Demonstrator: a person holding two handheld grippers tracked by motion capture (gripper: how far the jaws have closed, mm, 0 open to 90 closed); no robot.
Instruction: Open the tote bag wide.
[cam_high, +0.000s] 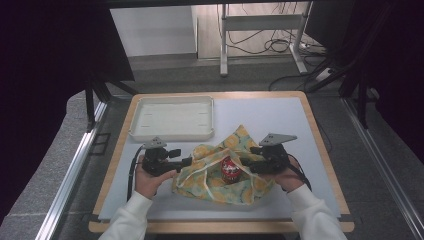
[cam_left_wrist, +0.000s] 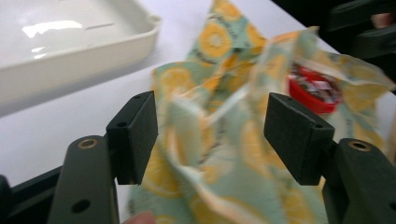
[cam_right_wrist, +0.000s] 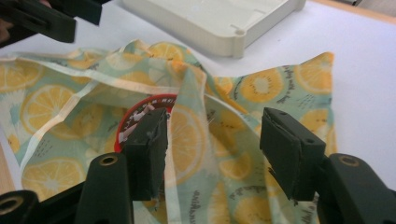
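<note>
Worktop (cam_high: 310, 150) was a white board with a wood edge, carrying everything. Cream tray (cam_high: 172, 118) sat far left, empty, well apart from the hands; a likely drop spot, not in the way.

Lemon-print cloth (cam_high: 220, 167) lay crumpled at near centre, bunched up around a red-lidded can (cam_high: 230, 169) that sat in its middle. Cloth folds rose on both sides of the can, so it looked like a wrap being opened or closed; cannot tell which. Can was part covered by a fold in the right gripper view (cam_right_wrist: 140, 112), and showed behind a raised flap in the left gripper view (cam_left_wrist: 315, 91).

Left gripper (cam_high: 187, 161) was at the cloth's left edge, fingers (cam_left_wrist: 135, 135) spread wide with loose cloth between them, pads not pressing it. Right gripper (cam_high: 246, 164) was at the right side, just beside the can, fingers (cam_right_wrist: 149, 149) also well apart; a fold stood against the left pad, no clamp seen. Judged as nothing held by either.

In the way: slack folds over the can, and the white hem strip (cam_right_wrist: 60, 116) trailing across the cloth. The two grippers faced each other close over the bundle.
</note>
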